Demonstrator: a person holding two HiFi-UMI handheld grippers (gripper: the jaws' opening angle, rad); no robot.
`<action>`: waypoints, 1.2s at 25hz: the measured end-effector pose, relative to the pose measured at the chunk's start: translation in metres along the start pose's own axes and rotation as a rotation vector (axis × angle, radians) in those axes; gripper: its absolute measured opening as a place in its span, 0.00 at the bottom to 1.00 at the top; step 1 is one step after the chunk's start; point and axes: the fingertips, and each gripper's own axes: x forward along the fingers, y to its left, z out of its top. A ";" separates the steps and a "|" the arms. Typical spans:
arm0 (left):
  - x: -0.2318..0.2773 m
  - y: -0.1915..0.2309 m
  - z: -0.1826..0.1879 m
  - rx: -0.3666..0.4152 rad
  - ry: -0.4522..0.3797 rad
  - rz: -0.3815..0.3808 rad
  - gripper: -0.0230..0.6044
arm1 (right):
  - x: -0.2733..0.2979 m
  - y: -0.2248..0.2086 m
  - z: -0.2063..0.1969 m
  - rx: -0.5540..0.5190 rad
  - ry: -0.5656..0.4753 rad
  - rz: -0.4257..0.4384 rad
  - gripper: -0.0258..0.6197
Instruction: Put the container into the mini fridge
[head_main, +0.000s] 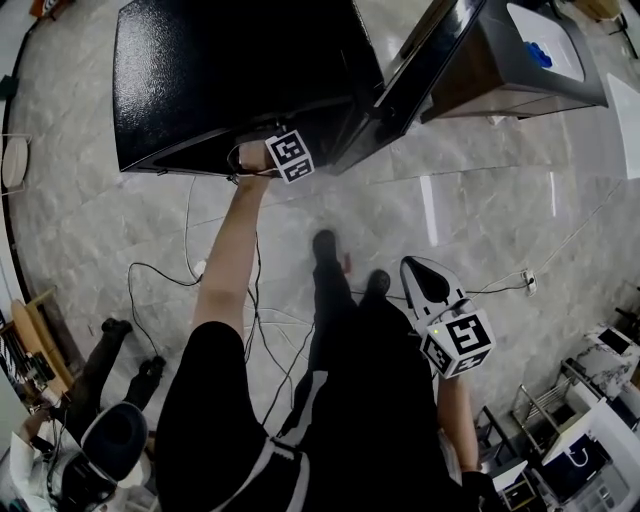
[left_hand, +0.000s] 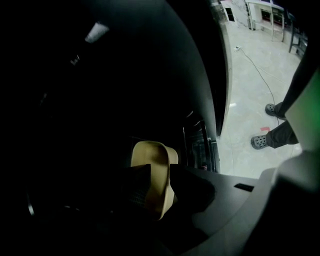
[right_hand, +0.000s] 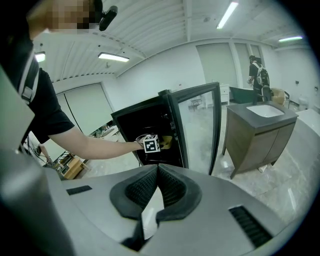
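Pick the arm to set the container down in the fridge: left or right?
Left. The left tongs grip the beige plastic container inside the black mini fridge. The right tongs are shut, empty, and held well back from the fridge.

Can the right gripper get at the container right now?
Probably not: the right gripper, shut, hangs well back from the mini fridge, and the left gripper, clamped on the container, crowds its opening.
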 end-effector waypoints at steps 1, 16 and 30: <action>-0.006 0.001 0.000 -0.001 -0.004 0.008 0.23 | -0.001 0.001 0.002 -0.003 -0.006 0.000 0.07; -0.099 -0.029 -0.003 -0.123 -0.048 0.027 0.19 | -0.018 0.018 0.033 -0.047 -0.136 0.028 0.07; -0.201 -0.045 0.014 -0.283 -0.106 0.028 0.10 | -0.034 0.010 0.054 -0.080 -0.229 0.104 0.07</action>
